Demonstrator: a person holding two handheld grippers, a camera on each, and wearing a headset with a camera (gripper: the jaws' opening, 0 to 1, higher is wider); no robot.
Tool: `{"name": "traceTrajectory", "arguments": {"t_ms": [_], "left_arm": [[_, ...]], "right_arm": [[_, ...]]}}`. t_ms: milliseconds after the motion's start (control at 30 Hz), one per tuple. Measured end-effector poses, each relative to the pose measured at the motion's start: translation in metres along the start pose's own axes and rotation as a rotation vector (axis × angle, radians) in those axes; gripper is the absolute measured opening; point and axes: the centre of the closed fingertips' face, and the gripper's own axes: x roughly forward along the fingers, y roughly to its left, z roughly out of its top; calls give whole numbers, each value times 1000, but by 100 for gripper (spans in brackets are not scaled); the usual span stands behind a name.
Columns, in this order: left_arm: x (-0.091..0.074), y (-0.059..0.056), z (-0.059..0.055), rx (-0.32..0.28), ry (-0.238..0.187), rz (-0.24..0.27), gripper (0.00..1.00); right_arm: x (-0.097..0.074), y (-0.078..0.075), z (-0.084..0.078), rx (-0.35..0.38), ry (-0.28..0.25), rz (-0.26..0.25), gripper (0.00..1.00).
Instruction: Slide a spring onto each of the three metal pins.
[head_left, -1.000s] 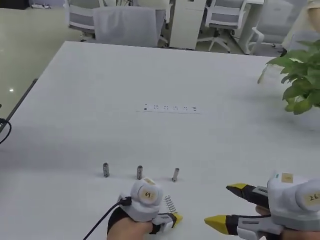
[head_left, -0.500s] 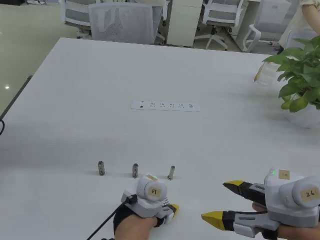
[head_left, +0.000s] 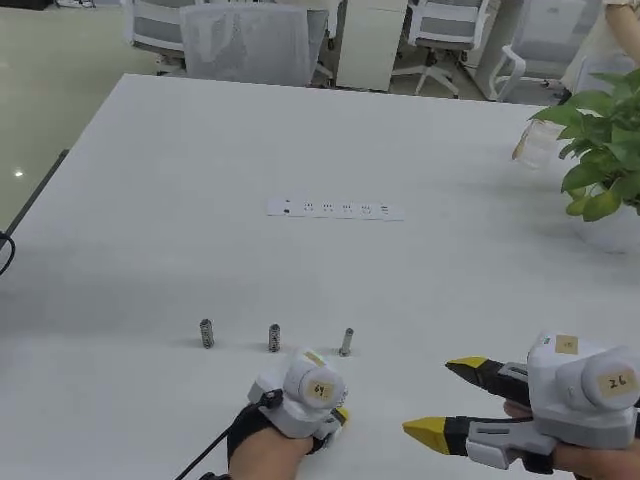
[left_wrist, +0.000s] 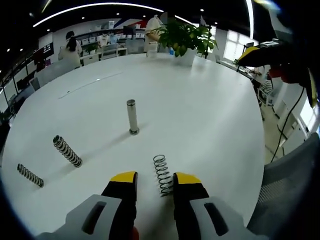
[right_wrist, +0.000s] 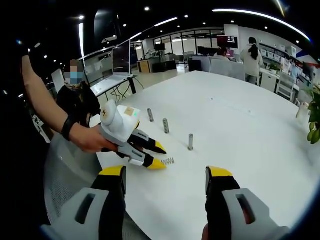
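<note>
Bench: white table (head_left: 150, 200); power strip (head_left: 335, 209) lying mid-table; potted plant (head_left: 600, 150) at the far right edge.
Pins: three upright in a row near the front edge. The two sprung pins (head_left: 207, 333), left and centre, each carry a coil. The bare pin (head_left: 346, 342) at the right end carries none.
Left gripper (left_wrist: 155, 181): jaws parted, nothing clamped, tips down close to the table top.
Loose spring (left_wrist: 162, 174): lies flat on the table in the gap between the left gripper's tips, nearer the right-hand tip. Whether it touches that tip cannot be told. Its far end points roughly toward the bare pin, which stands near, ahead and slightly left in the left gripper view.
Right gripper (right_wrist: 166, 174): jaws spread wide, empty, held to the right of the left gripper and well apart from the pins.
Head view: gives the order of the row and both grippers side by side. The left gripper's body covers the spot where the loose spring lies.
Left gripper view: gives the spring's place between the jaws, and the coils wound on the two farther pins.
Right gripper view: gives the left gripper from the side, held in a hand (right_wrist: 90, 140), with the spring on the table just beside its lower yellow tip and the bare pin beyond.
</note>
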Motion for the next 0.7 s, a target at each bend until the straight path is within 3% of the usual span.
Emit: {"name": "traceTrajectory", "arguments": {"t_ms": [167, 233, 300, 367, 700], "left_arm": [[-1, 0, -1, 6, 0, -15, 19], [-2, -1, -3, 31, 6, -13, 15], [-2, 2, -3, 103, 10, -1, 8], [-1, -2, -4, 75, 13, -17, 6], [-7, -1, -10, 120, 45, -43, 2]], "right_arm": [[3, 3, -1, 0, 1, 9, 63], [4, 4, -1, -4, 4, 10, 63], [5, 6, -1, -1, 3, 15, 63], [5, 7, -2, -2, 5, 18, 63], [6, 9, 0, 2, -3, 21, 62]]}}
